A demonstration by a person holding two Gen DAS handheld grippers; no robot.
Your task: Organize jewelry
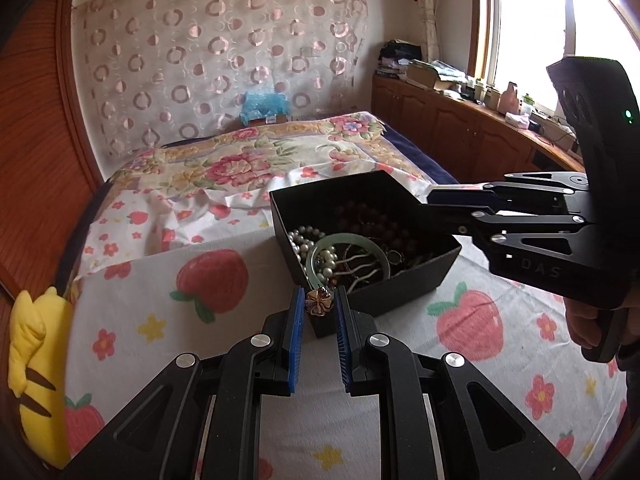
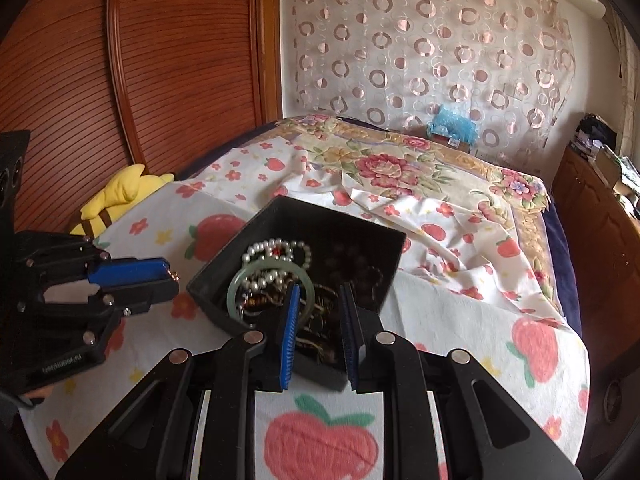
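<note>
A black box (image 1: 404, 292) full of jewelry stands on the strawberry-print sheet; it also shows in the right wrist view (image 2: 216, 272). Inside lie a pearl necklace (image 1: 304, 240), a pale green bangle (image 1: 320, 272) and dark beads (image 1: 372, 216). My left gripper (image 1: 319, 300) is shut on a small gold flower-shaped piece (image 1: 319, 303), held just in front of the box's near corner. My right gripper (image 2: 319, 292) is open and empty, its fingertips over the box's near edge above the tangled jewelry; in the left wrist view it reaches in from the right (image 1: 430, 206).
A yellow plush toy (image 1: 32, 372) lies at the bed's left edge by the wooden wall panel (image 2: 160, 60). A floral bedspread (image 1: 248, 160) covers the far bed. Wooden cabinets (image 1: 460, 128) with clutter run under the window on the right.
</note>
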